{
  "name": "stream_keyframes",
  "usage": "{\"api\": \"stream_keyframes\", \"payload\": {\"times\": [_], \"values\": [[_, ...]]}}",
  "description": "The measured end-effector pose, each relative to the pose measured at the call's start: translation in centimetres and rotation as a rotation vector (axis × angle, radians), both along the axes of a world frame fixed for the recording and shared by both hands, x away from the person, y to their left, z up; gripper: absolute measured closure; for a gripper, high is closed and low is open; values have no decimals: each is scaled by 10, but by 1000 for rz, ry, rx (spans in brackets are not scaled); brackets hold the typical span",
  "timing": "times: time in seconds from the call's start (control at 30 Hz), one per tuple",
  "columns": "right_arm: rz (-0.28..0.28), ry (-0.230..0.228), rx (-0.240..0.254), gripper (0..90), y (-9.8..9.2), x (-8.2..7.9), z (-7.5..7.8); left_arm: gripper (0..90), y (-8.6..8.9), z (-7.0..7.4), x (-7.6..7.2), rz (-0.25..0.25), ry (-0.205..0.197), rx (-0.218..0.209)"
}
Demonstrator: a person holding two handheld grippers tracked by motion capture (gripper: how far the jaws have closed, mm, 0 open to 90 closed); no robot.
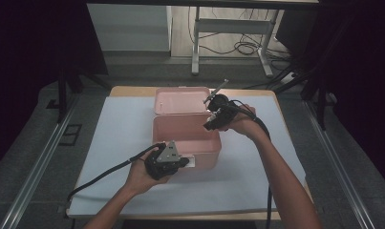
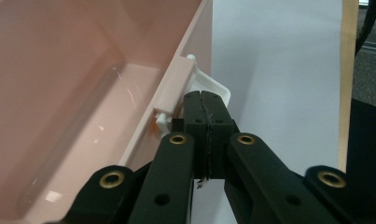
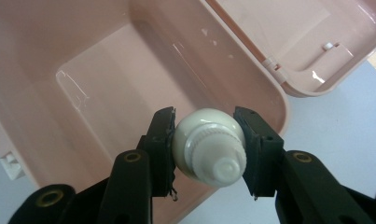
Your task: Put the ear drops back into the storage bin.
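Two grippers are at work on one pink box [image 1: 186, 136], and from the high view we see it standing open near the middle of the white-covered table [image 1: 118, 143], its lid [image 1: 180, 100] thrown back on the far side. Our left gripper [image 1: 183, 162] sits against the box's near wall, by the white latch. Our right gripper [image 1: 210, 125] hovers over the box's right rim; from this height what it carries is too small and dark for us to make out, so we leave that to the closer camera.

Along the left gripper [image 2: 205, 98] in its own view, the jaws stand pressed fully together with nothing between them. Their tips rest just beside the white latch [image 2: 209, 81] on the outer wall of the box [image 2: 59, 93], touching it or very nearly; we would not swear to which.

Through the right gripper view, the right gripper [image 3: 208, 137] is about half open and clamped on a cream-white bulb [image 3: 209, 144], its ribbed base pointing back at the camera. Beneath it lies the bare inside of the box [image 3: 106, 70], with the lid [image 3: 307, 42] beyond.

We judge the task well along: box opened and steadied, bulb picked up and brought over the opening. What remains is to lower it in, release it, and probably close the lid.
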State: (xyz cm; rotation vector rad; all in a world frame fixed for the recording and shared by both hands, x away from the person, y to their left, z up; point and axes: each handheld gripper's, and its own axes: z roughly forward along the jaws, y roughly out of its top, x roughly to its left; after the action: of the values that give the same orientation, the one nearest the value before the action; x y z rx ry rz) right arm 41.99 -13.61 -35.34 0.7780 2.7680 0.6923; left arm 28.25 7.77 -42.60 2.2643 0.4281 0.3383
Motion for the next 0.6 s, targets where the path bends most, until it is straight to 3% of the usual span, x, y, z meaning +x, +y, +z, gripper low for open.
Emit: {"api": "stream_keyframes", "payload": {"times": [0.6], "values": [[9, 8, -14, 603, 7, 3, -12, 900, 0, 0, 0, -1, -1, -3]]}}
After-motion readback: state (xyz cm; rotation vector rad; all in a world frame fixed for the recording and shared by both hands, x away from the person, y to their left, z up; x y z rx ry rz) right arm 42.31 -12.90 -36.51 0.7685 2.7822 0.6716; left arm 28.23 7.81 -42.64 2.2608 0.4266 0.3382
